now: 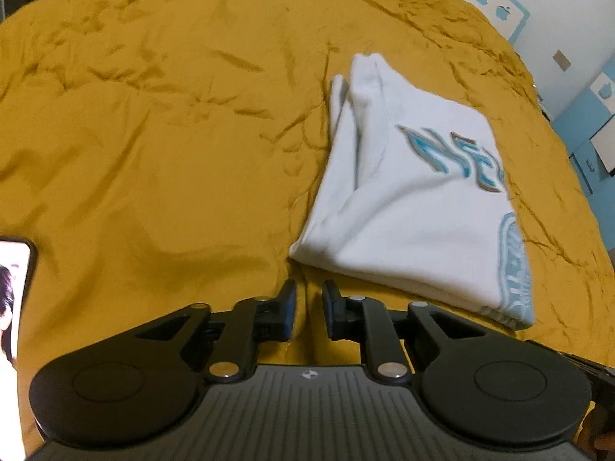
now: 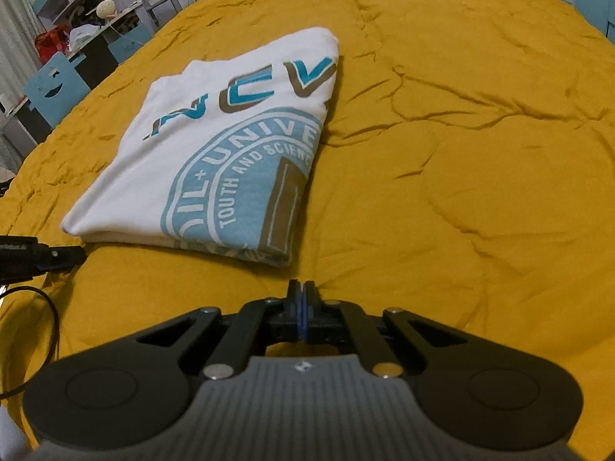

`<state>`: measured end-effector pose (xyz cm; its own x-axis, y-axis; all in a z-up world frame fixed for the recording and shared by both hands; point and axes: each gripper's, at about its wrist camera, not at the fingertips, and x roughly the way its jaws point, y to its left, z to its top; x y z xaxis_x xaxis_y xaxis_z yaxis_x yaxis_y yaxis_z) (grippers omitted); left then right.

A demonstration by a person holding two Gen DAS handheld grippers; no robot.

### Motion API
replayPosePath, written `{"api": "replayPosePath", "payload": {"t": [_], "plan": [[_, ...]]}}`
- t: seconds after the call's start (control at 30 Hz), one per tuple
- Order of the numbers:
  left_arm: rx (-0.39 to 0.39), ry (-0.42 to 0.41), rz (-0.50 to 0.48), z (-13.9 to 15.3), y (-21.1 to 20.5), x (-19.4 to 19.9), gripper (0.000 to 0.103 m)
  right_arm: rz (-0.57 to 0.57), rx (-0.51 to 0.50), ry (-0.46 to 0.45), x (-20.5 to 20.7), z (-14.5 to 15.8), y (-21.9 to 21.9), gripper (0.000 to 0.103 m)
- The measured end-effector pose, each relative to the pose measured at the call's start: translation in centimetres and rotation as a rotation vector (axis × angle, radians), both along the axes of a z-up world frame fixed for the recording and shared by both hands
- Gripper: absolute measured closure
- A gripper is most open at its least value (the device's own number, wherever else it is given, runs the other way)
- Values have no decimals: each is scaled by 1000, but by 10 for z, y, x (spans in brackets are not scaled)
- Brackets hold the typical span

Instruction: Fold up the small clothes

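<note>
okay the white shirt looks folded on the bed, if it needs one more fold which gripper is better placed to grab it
Probably left. The left gripper is open, its fingertips beside the folded white shirt's near corner. The right gripper is shut and empty, with bare yellow bedspread between it and the shirt's edge.

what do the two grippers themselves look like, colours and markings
Both are matte black linkage grippers. The left gripper and right gripper each have blue finger pads, silver pivot pins, two round black discs and a ribbed grey body bearing a small white logo. A black cable shows beside the right one.
</note>
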<state>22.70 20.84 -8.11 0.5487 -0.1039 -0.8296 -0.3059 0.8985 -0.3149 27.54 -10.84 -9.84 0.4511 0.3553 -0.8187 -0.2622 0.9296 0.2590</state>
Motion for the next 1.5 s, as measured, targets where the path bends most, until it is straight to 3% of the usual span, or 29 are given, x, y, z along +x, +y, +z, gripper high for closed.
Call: {"api": "replayPosePath", "payload": {"t": [0.2, 0.3, 0.37, 0.4, 0.47, 0.57, 0.8, 0.87, 1.1, 1.17, 1.3, 1.33, 1.37, 1.5], "plan": [[39, -94, -27, 40, 0, 3, 68, -33, -42, -65, -1, 21, -10, 99], [0, -157, -52, 52, 5, 14, 54, -53, -42, -90, 7, 31, -16, 96], [-32, -187, -63, 55, 10, 24, 46, -62, -36, -103, 16, 35, -18, 77], [-41, -199, -63, 57, 11, 30, 43, -71, -28, -109, 20, 38, -18, 73], [-59, -238, -64, 60, 14, 39, 26, -93, -20, -118, 29, 41, -20, 54], [-110, -285, -68, 53, 19, 60, 15, -136, -13, -135, 43, 44, -18, 47], [-225, -253, -10, 3, 46, 117, 15, -159, 127, -120, 85, 38, -5, 34], [-296, -245, 21, -13, 59, 130, 15, -162, 162, -102, 100, 31, -3, 29], [-590, -222, 73, -65, 95, 170, 18, -237, 374, 55, 162, -12, -15, 29], [-633, -213, 76, -76, 96, 180, 27, -272, 383, 62, 175, -22, -17, 32], [-606, -232, 68, -81, 91, 189, 40, -314, 462, 83, 204, -39, -17, 37], [-597, -238, 72, -82, 91, 191, 50, -326, 485, 86, 210, -42, -17, 38], [-589, -240, 77, -83, 91, 192, 65, -341, 502, 91, 217, -46, -18, 41], [-587, -263, 76, -81, 91, 187, 74, -372, 575, 129, 237, -59, -18, 62]]}}
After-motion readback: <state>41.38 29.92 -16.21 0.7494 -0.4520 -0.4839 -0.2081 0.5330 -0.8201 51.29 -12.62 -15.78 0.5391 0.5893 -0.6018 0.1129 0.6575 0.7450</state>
